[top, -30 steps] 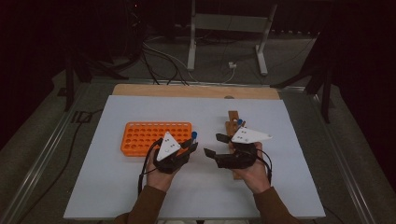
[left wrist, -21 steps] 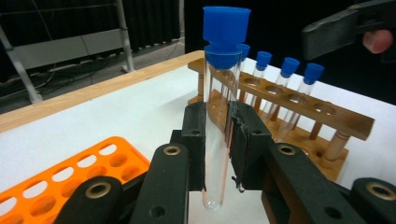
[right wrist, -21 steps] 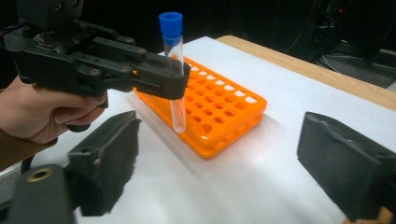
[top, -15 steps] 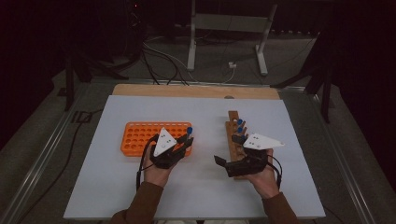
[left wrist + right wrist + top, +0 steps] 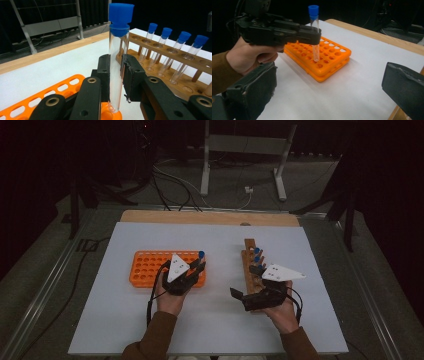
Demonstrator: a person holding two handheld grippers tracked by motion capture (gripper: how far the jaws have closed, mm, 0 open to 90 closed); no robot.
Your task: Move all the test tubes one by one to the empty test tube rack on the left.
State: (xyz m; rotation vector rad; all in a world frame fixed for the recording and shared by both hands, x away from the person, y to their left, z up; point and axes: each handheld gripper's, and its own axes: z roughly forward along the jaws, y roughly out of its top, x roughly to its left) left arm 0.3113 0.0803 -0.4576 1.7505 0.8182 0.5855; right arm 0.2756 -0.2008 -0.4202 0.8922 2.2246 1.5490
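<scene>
The right gripper [image 5: 248,283] has drawn back from the left one to the near end of the wooden rack [image 5: 251,270], its jaws just opened wide with nothing between them: the handover looks done. The orange rack [image 5: 150,268], at nine o'clock from the wooden one, looks empty; the left gripper [image 5: 198,265] stays clamped on the blue-capped tube [image 5: 117,60] over its right-hand end (tip not seated). Four capped tubes [image 5: 162,47] stand in the wooden rack.

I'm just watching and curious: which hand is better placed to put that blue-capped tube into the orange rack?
The left. Its tongs are shut on the blue-capped tube, held upright with its tip just over a hole of the orange rack. The right tongs are open, with nothing between them, over by the wooden rack.
</scene>
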